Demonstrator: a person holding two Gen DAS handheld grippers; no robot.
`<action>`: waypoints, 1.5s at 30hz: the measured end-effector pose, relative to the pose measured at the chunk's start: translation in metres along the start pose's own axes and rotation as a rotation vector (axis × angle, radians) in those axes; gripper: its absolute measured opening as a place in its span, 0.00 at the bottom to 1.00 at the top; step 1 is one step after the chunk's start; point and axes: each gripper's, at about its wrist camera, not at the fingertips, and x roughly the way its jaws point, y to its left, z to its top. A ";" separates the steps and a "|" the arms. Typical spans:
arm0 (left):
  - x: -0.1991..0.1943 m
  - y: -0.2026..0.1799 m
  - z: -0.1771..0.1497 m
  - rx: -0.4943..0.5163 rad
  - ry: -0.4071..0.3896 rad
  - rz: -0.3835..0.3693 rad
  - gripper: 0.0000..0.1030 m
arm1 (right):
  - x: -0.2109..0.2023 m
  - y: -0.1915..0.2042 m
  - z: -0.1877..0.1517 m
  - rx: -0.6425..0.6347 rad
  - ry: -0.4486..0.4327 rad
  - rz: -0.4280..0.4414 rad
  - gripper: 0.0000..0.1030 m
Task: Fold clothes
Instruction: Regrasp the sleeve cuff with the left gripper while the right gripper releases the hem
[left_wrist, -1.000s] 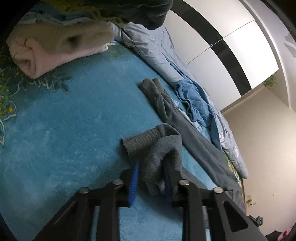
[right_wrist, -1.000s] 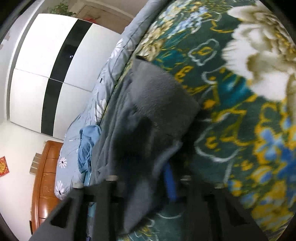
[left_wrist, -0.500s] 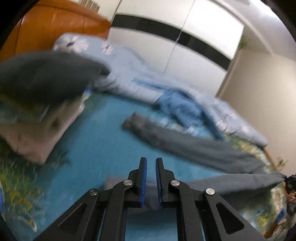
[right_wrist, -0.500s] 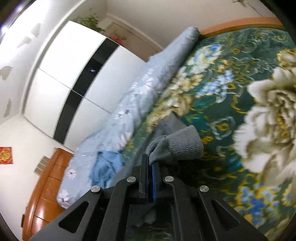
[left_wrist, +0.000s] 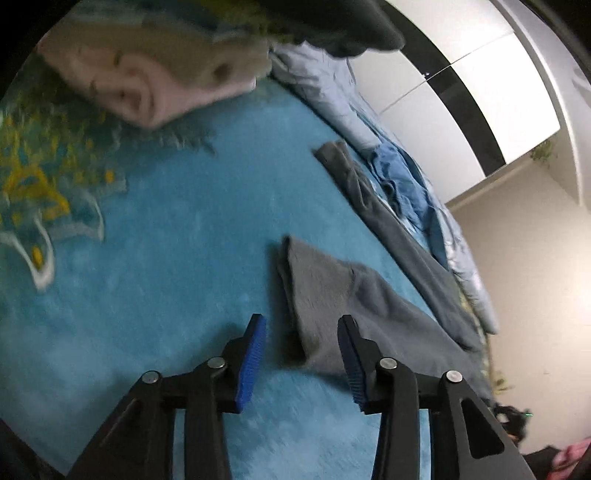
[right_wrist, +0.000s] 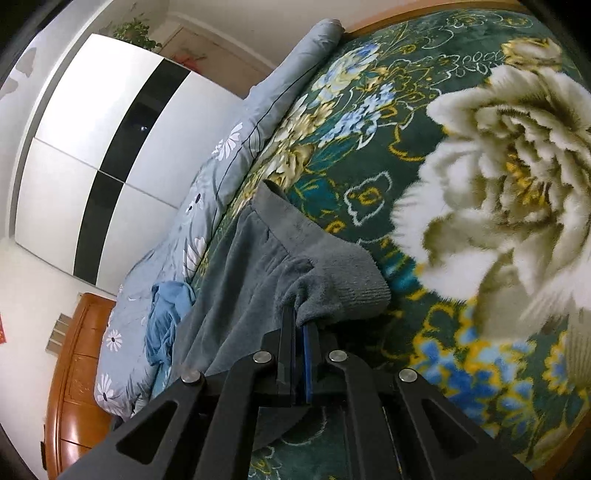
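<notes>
Fingers: right gripper (right_wrist: 300, 325) is pinching a ribbed cuff of the grey trousers (right_wrist: 255, 280) at lower centre of its view, jaws pressed together on the cloth; left gripper (left_wrist: 301, 350) is hanging spread apart and empty, its blue pads (left_wrist: 252, 354) flanking the nearer leg end without touching it.
Garment: grey trousers (left_wrist: 332, 295) are lying stretched across the blue blanket (left_wrist: 166, 258), running from centre frame toward the right edge, apparently laid out long so the legs can be paired.
Grip purpose: the held cuff is likely serving as an anchor for the fold.
Surroundings: folded pink and cream laundry (left_wrist: 155, 81) is sitting upper left; a crumpled blue garment (left_wrist: 399, 177) is resting on the pale quilt (right_wrist: 207, 206) beyond.
</notes>
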 end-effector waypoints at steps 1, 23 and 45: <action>0.002 0.001 -0.003 -0.010 0.016 -0.010 0.45 | 0.002 -0.001 -0.001 0.008 0.002 0.001 0.03; -0.045 -0.075 0.073 0.210 -0.244 -0.084 0.03 | -0.030 0.041 -0.002 -0.086 -0.039 0.109 0.03; -0.031 0.019 0.014 0.100 -0.126 0.141 0.00 | -0.012 -0.038 -0.033 -0.043 0.046 -0.022 0.03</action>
